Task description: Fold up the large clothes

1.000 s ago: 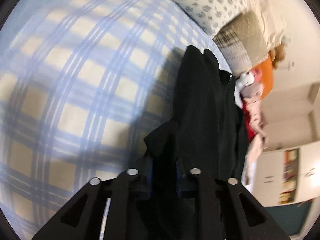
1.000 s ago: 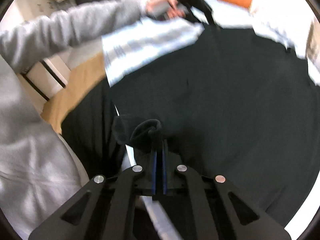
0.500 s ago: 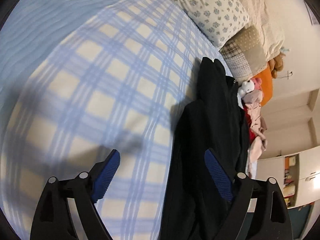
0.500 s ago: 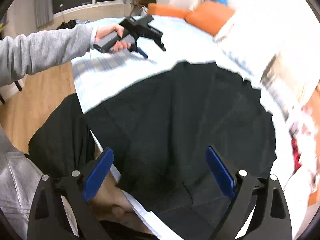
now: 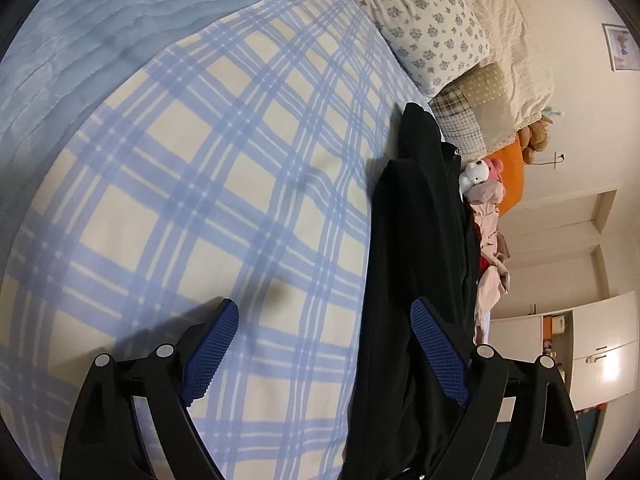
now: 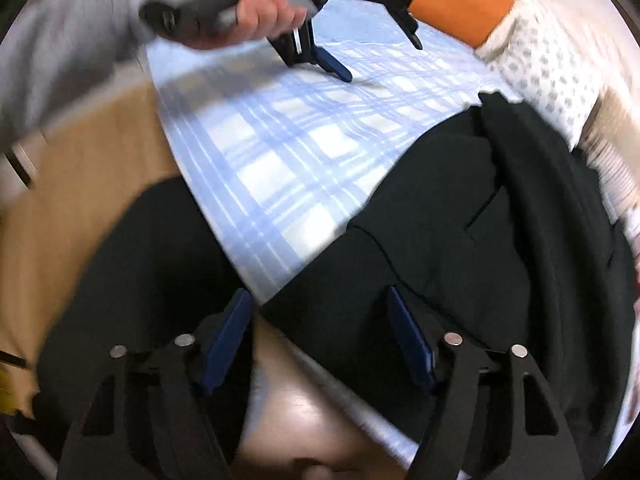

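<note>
Tools [image 5: 324, 344] [image 6: 318, 328] empty; pillows [image 5: 436, 32] crowd black garment [image 6: 500, 232].

place: home bedroom
bed [image 5: 208, 184]: blue-and-cream plaid sheet, fills most of the view
pillows [image 5: 432, 28]: floral and patchwork, at bed's head
soft toys [image 5: 478, 172]: beside pillows
cupboards [image 5: 600, 344]: white, past bed's far side
floor [image 6: 92, 152]: wood, beside bed

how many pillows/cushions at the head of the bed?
4 visible in the left wrist view: floral pillow, cream pillow behind it, plaid patchwork cushion below, orange cushion beside the toys. More may be hidden.
</note>
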A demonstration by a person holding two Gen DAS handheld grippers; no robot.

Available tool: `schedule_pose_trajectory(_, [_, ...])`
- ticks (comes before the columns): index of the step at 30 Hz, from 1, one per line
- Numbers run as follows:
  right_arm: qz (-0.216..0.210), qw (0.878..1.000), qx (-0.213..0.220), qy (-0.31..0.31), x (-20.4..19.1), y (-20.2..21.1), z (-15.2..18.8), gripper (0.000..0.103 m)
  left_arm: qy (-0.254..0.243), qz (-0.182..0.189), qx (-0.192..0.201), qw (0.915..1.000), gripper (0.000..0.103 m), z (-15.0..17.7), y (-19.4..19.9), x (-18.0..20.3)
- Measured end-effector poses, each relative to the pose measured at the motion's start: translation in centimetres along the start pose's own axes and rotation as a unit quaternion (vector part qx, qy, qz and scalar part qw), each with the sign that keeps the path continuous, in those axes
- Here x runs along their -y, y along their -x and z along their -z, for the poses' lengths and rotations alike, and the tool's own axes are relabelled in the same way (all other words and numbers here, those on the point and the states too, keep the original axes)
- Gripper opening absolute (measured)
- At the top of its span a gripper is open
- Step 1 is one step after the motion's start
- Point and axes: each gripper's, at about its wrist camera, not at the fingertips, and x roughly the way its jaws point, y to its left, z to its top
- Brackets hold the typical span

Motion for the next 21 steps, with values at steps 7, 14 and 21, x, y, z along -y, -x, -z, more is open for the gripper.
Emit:
schedule_pose_trajectory(7, [-0.055, 0.996, 0.027, -0.071, 3.9, 1.5, -0.8, 0.014, -0.021, -0.011, -0.009, 0.9997, 0.089, -0.7, -0.1, 1.3])
schedule_pose_trajectory(14, [-0.212, 0.947, 0.089, -0.226, 11.9, 6.9, 0.2, 0.011, -0.051, 0.001, -0.015, 0.9986, 0.089, -2.5, -3.0, 6.9])
schedule_pose_trajectory(21, [-0.274, 0.907, 0.154, -0.280, 17.4, 10.8, 2.2, 0.007, -0.036, -0.006, -0.021, 0.9991, 0.089, -5.3, -8.9, 11.7])
